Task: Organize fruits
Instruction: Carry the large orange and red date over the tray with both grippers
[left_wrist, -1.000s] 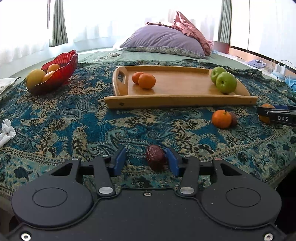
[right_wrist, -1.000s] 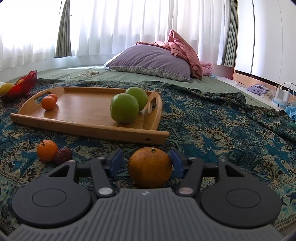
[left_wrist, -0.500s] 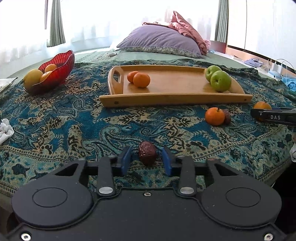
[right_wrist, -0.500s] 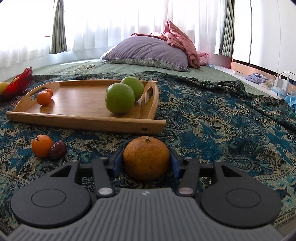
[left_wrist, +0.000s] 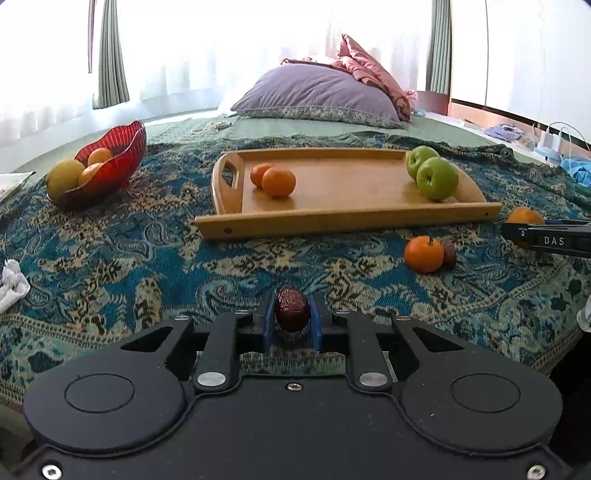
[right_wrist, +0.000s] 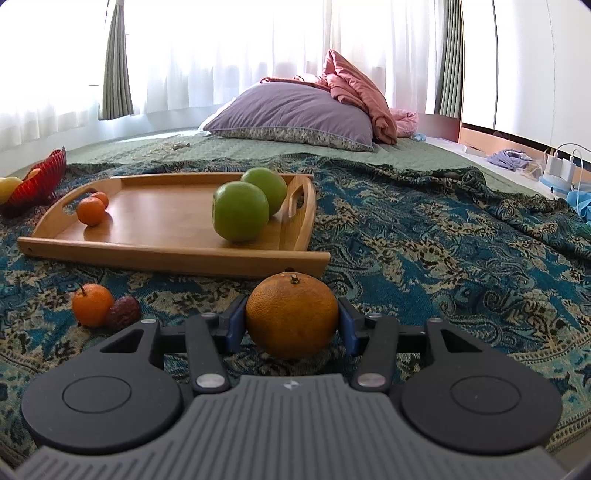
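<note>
Left wrist: wooden tray (left_wrist: 347, 221) beyond jujube (left_wrist: 292, 309), mandarin (left_wrist: 423, 254) right.

"DAS" stands on the right gripper (left_wrist: 554, 240).

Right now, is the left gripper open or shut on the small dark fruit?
Shut on it. The left gripper has both blue pads pressed against the sides of the dark red fruit, with no gap visible.

Ahead of my left claw (left_wrist: 292, 325) I see the tray (left_wrist: 332, 223) holding tangerines (left_wrist: 278, 181) left and apples (left_wrist: 437, 178) right, a bowl (left_wrist: 114, 162) far left, another tangerine (left_wrist: 423, 254) ahead-right.
</note>
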